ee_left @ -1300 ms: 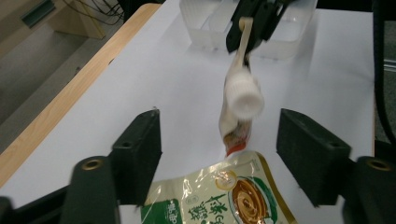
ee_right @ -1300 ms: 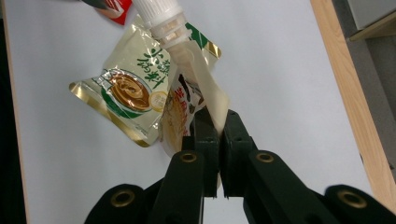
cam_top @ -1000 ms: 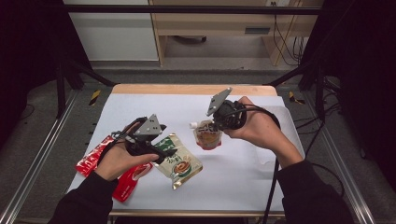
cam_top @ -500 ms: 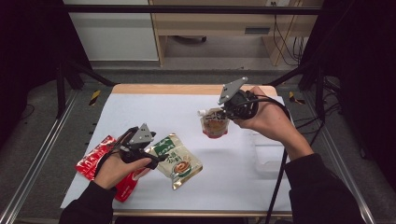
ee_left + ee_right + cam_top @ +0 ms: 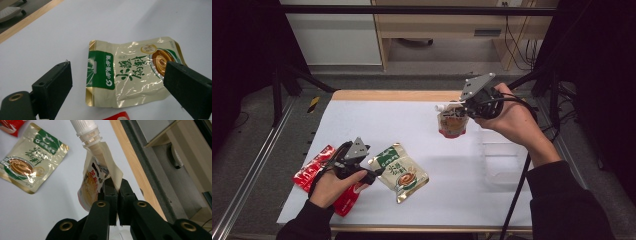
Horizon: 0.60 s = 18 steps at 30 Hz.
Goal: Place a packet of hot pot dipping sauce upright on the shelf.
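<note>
My right gripper is shut on the upper edge of a spouted drink pouch and holds it in the air over the far right of the white table. In the right gripper view the jaws pinch the pouch just under its white screw cap. My left gripper is low at the front left, its jaws wide open after just opening further. A gold and green sachet lies flat on the table between and beyond the jaws, untouched.
Two red packets lie under and beside my left hand. A clear plastic container stands at the right, below my right forearm. The table's wooden far edge borders a shelf unit behind.
My right gripper has carried the spouted pouch rightward and a little up. My left hand has sunk toward the table and drawn back to the left of the gold sachet.
</note>
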{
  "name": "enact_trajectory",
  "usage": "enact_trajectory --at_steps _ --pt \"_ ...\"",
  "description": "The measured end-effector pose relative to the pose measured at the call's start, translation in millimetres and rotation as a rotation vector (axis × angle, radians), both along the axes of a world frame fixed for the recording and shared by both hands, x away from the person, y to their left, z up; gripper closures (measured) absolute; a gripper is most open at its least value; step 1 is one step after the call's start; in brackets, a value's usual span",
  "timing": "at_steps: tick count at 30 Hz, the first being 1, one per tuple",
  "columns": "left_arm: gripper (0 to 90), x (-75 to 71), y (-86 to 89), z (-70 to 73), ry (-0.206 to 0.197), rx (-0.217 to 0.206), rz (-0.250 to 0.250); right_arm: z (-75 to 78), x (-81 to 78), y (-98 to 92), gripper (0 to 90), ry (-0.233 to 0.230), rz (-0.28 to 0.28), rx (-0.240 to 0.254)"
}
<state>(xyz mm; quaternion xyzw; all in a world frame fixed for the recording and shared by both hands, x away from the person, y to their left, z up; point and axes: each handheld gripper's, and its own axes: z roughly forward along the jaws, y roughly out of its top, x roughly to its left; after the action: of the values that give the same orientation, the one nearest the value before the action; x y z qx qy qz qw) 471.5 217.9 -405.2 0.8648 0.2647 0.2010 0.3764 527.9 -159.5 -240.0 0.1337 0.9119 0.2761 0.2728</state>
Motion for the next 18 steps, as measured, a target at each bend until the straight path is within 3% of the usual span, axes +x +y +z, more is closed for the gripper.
enact_trajectory --at_steps 8,13,18 --pt "7.8 -1.7 13.1 -7.1 -0.004 -0.029 0.054 5.6 4.0 -22.1 87.9 -0.022 -0.049 0.01" --pt "7.3 -4.7 19.7 -12.5 -0.003 -0.032 0.059 5.4 6.1 -33.2 87.9 -0.03 -0.076 0.012" --pt "7.3 -6.5 28.6 -13.0 -0.016 -0.064 0.099 2.5 11.8 -50.6 87.9 -0.037 -0.105 0.008"
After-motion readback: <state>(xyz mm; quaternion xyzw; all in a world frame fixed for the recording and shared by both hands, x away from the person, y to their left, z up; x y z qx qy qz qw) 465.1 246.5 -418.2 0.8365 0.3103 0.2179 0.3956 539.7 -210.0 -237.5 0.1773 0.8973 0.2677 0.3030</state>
